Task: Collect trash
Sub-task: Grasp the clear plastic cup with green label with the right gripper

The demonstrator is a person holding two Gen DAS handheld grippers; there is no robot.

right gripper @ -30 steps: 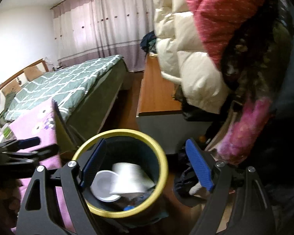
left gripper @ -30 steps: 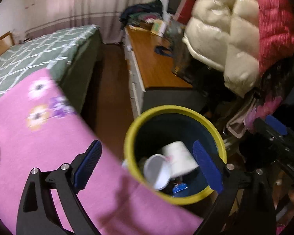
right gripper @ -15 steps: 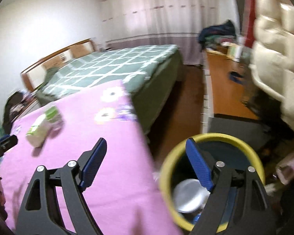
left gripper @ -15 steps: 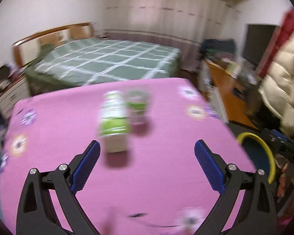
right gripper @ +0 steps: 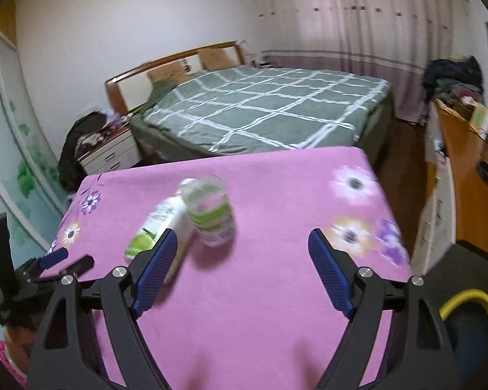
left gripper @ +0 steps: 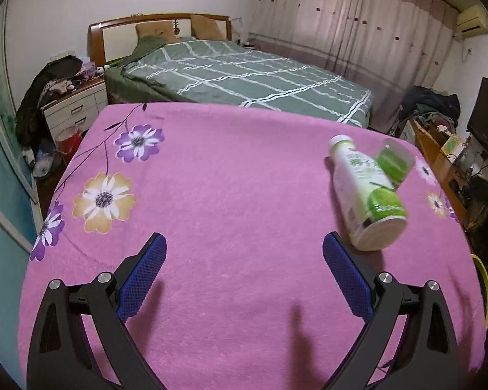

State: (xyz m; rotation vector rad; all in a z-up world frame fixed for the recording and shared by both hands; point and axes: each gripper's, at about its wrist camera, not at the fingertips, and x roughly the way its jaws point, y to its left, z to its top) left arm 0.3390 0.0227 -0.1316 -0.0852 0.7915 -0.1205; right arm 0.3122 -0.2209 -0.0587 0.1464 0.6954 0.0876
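pink cloth with flowers covers the table, and on it we see a white and green bottle lying on its side, touching a clear cup with a green band. our left gripper is wide apart and holds nothing, with the bottle just past its right finger. our right gripper is wide too and holds nothing. a yellow-rimmed bin sits low beside the table

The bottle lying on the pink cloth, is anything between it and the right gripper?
Nothing visible. The bottle lies just past the open right gripper's left finger, with bare pink cloth in between. A clear cup lies beside it, not in front.
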